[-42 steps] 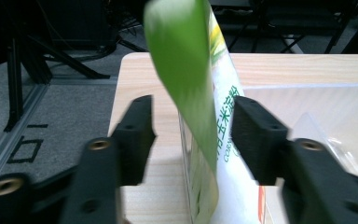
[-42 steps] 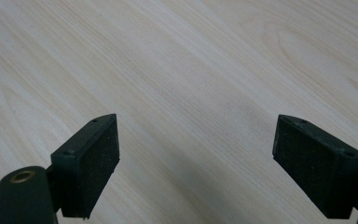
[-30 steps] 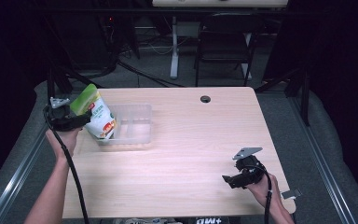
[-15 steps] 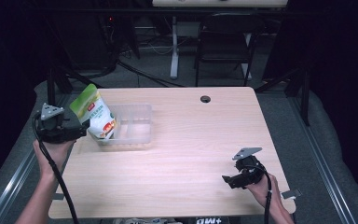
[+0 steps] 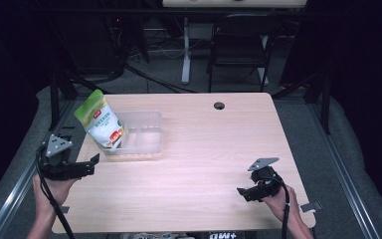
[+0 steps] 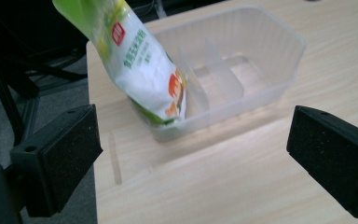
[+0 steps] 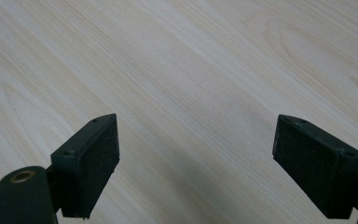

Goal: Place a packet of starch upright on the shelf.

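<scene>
Pouch [image 5: 102,122] leans in bin [image 5: 146,144], left end. Left gripper [image 5: 90,166] jaws apart, empty, near bin. Right gripper [image 5: 242,191] jaws apart over bare table [image 5: 204,149].

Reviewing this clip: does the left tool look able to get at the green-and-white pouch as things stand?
Probably yes. The left tool sits open at the table's near-left edge, and the pouch stands tilted in the near end of the clear bin. Bare table lies between them; the pouch's upper part rises above the bin wall.
</scene>
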